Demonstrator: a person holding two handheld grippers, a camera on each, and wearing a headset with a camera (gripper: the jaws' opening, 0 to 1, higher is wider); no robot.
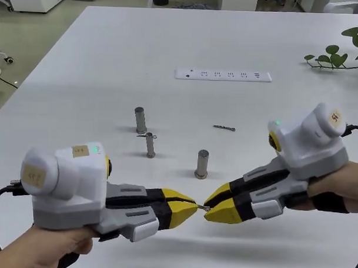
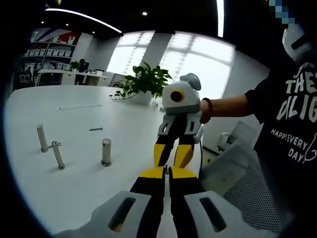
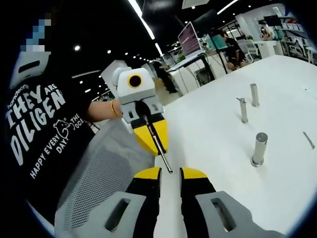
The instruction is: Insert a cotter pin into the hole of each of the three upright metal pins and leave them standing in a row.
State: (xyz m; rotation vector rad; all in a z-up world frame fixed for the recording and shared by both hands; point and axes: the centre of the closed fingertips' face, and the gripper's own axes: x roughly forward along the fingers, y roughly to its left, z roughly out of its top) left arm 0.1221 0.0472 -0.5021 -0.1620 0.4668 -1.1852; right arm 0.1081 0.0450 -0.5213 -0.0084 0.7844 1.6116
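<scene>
White counter (image 1: 99, 66) bore three metal pins (image 1: 202, 163) mid-frame, a power strip (image 1: 222, 75) above; at lower centre the left claw (image 1: 194, 206) pinched a cotter pin (image 3: 159, 148), tip at the narrowly parted right claw (image 1: 209, 209).

Head view: cotter pin (image 1: 201, 207), well nearer than the power strip (image 1: 223, 75), is mostly covered where left gripper (image 1: 192, 206) and right gripper (image 1: 210, 208) tips meet. Upright metal pins (image 1: 202, 163): holes too small to resolve. Plant (image 1: 347, 46), right of the strip: cropped by the edge.
</scene>
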